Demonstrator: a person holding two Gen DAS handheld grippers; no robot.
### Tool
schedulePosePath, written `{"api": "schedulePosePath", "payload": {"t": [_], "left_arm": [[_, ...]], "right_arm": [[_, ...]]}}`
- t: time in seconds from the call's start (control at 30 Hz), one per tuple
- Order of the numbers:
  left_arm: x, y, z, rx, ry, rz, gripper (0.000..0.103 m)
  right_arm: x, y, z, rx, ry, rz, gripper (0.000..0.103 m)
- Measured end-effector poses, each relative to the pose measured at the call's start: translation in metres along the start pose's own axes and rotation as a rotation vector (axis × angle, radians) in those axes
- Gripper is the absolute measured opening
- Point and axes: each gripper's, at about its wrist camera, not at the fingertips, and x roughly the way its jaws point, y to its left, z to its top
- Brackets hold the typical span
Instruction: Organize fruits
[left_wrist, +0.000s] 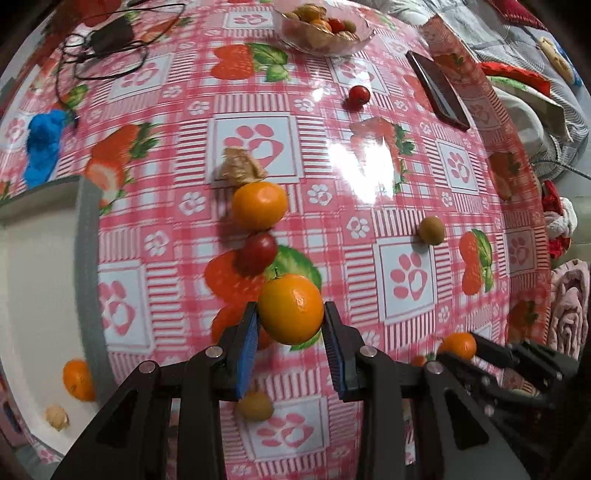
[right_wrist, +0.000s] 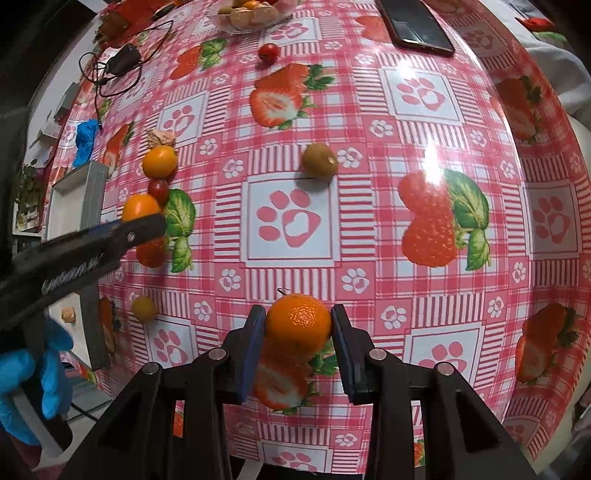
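Left tongs pinching an orange — blue pads pressed to both its flanks, fruit lifted clear of the worktop, green stem nub on top. No earlier picture to check the closing against; the grip itself is plain. Right tongs likewise clamped on a second orange, pads touching each side; whether it rests on the cloth or hangs just above it I cannot tell.

Nearest the left tongs, under them: a small yellow-brown fruit on the pink checked cloth. To the left, a white tray with a grey rim holds one orange and a pale papery husk fruit. A blue-gloved hand grips the left tool's handle in the right wrist view.

Mid-worktop, in a line running away from the left tongs: a dark red cherry tomato, then another orange just beyond it, then a dry husk touching that orange's far side. Off to the right, alone, a small green-brown round fruit.

Farther out — a lone red tomato, a dark phone lying flat near the right edge, a blue lump at left, a black charger with tangled cable. At the far edge, a glass bowl of mixed fruit.
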Motion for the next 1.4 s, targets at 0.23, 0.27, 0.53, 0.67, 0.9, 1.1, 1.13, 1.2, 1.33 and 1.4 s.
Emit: {"api": "schedulePosePath", "payload": {"t": [0.23, 0.27, 0.53, 0.67, 0.9, 1.1, 1.13, 1.2, 1.33, 1.4], "left_arm": [[-0.037, 0.040, -0.030, -0.031, -0.039, 0.012, 0.037], [-0.041, 0.046, -0.033, -0.037, -0.046, 0.018, 0.037], [-0.075, 0.107, -0.050, -0.143, -0.108, 0.051, 0.037], [-0.086, 0.142, -0.059, -0.194, -0.125, 0.076, 0.037], [-0.091, 0.196, -0.078, -0.279, -0.121, 0.111, 0.037], [-0.085, 0.227, -0.090, -0.326, -0.102, 0.128, 0.037], [-0.083, 0.231, -0.091, -0.330, -0.096, 0.130, 0.037], [-0.078, 0.237, -0.094, -0.338, -0.083, 0.133, 0.037], [-0.070, 0.243, -0.099, -0.350, -0.062, 0.132, 0.037], [-0.067, 0.245, -0.101, -0.353, -0.055, 0.128, 0.037]], "right_arm": [[-0.003, 0.034, 0.011, -0.077, -0.012, 0.000, 0.038], [-0.004, 0.040, 0.013, -0.091, -0.014, 0.001, 0.038], [-0.006, 0.109, 0.031, -0.229, -0.031, 0.016, 0.038], [-0.003, 0.149, 0.039, -0.302, -0.032, 0.027, 0.038], [0.009, 0.220, 0.044, -0.418, -0.023, 0.057, 0.038], [0.022, 0.272, 0.050, -0.491, -0.013, 0.078, 0.038], [0.026, 0.281, 0.052, -0.502, -0.010, 0.080, 0.038], [0.031, 0.292, 0.054, -0.514, -0.004, 0.081, 0.038], [0.046, 0.313, 0.056, -0.542, 0.015, 0.076, 0.038], [0.053, 0.319, 0.055, -0.551, 0.024, 0.071, 0.038]]}}
